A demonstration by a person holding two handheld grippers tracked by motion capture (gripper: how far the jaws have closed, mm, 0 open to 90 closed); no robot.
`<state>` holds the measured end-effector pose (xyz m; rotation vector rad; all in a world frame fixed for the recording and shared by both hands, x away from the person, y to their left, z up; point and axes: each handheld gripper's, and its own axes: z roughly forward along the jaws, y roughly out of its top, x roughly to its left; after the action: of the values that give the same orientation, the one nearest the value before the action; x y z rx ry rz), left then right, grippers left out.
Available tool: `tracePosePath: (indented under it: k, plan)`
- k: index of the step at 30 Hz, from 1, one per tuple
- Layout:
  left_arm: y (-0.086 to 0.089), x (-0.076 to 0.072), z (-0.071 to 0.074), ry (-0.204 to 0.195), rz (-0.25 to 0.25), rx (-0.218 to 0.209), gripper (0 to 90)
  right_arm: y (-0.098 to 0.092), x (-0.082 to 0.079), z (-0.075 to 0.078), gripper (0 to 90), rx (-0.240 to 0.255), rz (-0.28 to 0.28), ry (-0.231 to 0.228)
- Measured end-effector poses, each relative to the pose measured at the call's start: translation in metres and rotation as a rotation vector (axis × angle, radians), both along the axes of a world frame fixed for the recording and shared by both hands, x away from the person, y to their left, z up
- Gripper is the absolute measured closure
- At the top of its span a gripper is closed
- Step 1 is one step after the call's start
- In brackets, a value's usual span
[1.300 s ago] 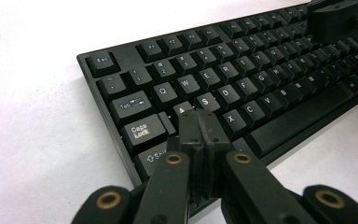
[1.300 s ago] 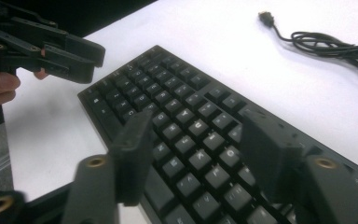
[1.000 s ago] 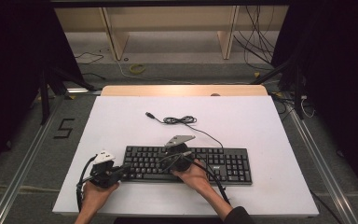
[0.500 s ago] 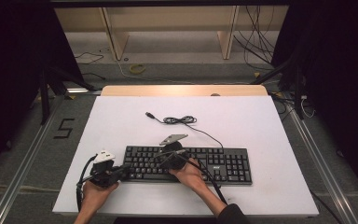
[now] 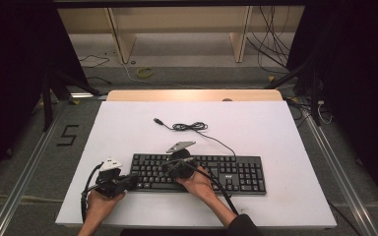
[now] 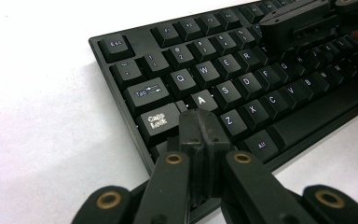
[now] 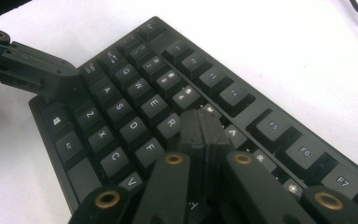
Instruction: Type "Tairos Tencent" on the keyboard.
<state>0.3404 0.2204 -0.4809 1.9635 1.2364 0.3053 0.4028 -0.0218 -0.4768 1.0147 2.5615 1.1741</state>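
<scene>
high view: both grippers, left and right, jaws fully closed, empty, over keyboard

A big white table holds a black keyboard near the front edge. The keyboard's thin black cable lies in a small bundle behind it, on the middle of the table. At the far edge, a strip of light wood shows.
</scene>
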Motion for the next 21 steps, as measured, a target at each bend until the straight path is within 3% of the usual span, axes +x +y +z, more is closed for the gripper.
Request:
tracePosePath:
  k: [14, 21]
  plan:
    - [-0.0024, 0.0006, -0.0018, 0.011, 0.002, 0.014, 89.3, 0.0021, -0.0013, -0.0026, 90.0, -0.017, -0.005, 0.002]
    - [-0.0036, -0.0002, -0.0004, 0.01, -0.008, 0.011, 88.9, -0.0001, -0.0003, -0.0017, 90.0, 0.007, -0.012, 0.022]
